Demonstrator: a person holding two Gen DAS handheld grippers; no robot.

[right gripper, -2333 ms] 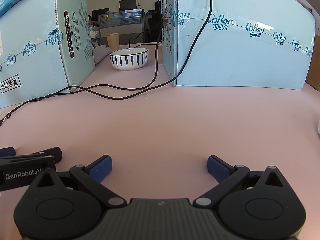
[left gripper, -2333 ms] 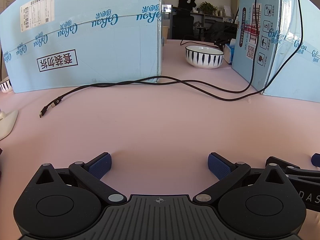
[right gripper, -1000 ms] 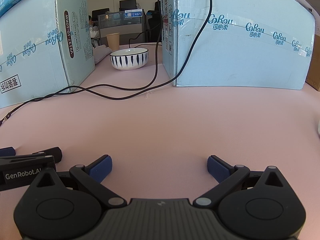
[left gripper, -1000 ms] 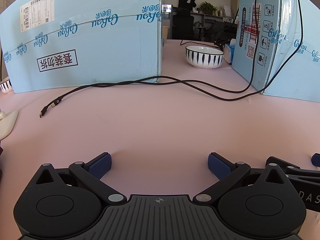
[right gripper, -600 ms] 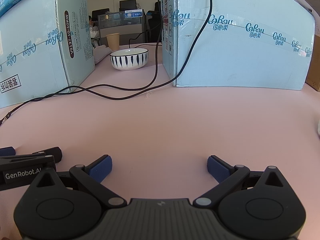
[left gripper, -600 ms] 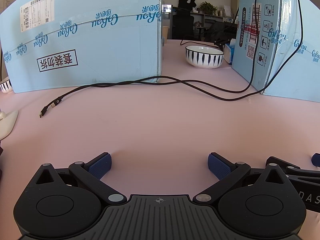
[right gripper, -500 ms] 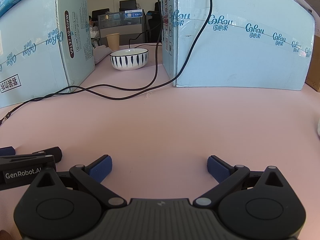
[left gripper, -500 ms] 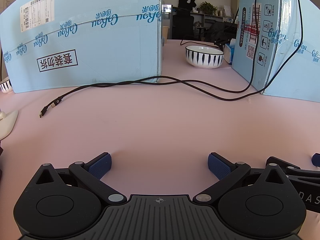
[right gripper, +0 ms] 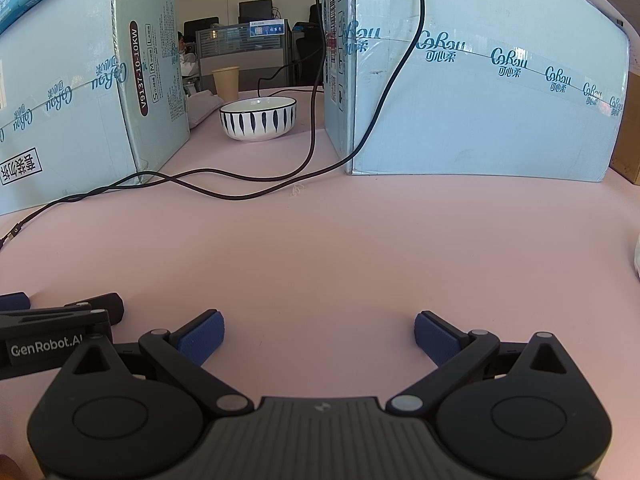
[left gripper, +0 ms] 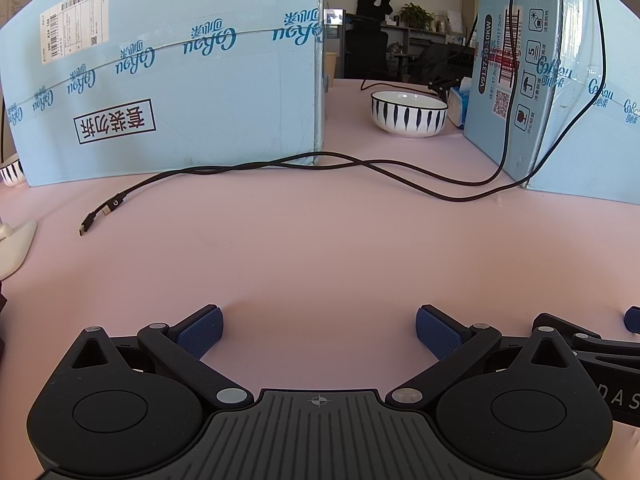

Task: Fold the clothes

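Bright even daylight, sharp focus, soft shadows, strong fisheye bending and dark corners.

Left gripper and right gripper side by side, fingers spread wide.

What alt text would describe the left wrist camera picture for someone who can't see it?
An open left gripper with blue-padded fingers rests low over a bare pink tabletop. Beyond lie a black USB cable, two pale blue cardboard boxes and a striped white bowl.
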